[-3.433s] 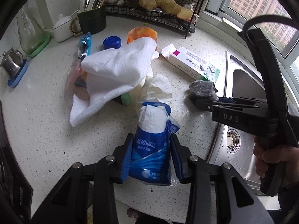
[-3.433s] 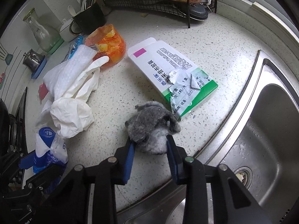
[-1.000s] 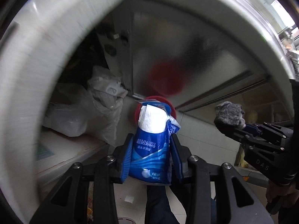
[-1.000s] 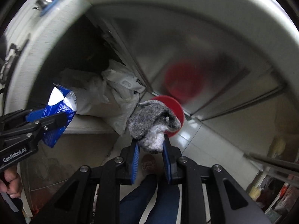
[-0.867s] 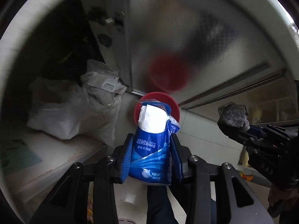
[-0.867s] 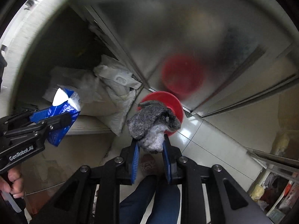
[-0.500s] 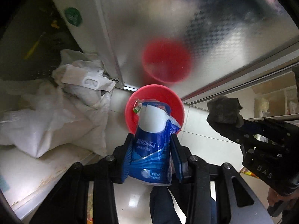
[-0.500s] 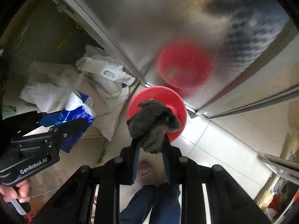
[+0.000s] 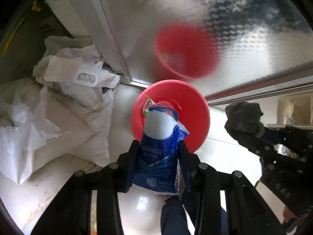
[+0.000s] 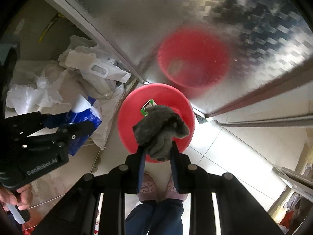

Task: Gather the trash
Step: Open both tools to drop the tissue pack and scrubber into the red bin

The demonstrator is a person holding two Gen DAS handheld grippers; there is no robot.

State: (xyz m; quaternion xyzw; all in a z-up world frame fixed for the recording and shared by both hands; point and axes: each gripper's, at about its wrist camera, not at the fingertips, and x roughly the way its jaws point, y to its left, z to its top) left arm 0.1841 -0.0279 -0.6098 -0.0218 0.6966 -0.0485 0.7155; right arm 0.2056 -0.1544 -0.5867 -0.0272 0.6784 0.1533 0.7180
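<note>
Red bin (image 9: 195, 117) sat on the floor directly below both grippers: the left gripper (image 9: 159, 152) clamped an upright blue tissue pack (image 9: 158, 156), the right gripper (image 10: 157, 152) pinched a grey wad (image 10: 160, 129), seemingly centred nearer the bin's mouth.

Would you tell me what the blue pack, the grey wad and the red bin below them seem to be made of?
Blue pack: thin glossy plastic film, creased and shiny, apparently with white tissue paper showing at its open top.
Grey wad: a fuzzy, matte bunch of fibre, perhaps a rag or lint.
Red bin: probably moulded plastic, with a smooth, evenly coloured rim.
</note>
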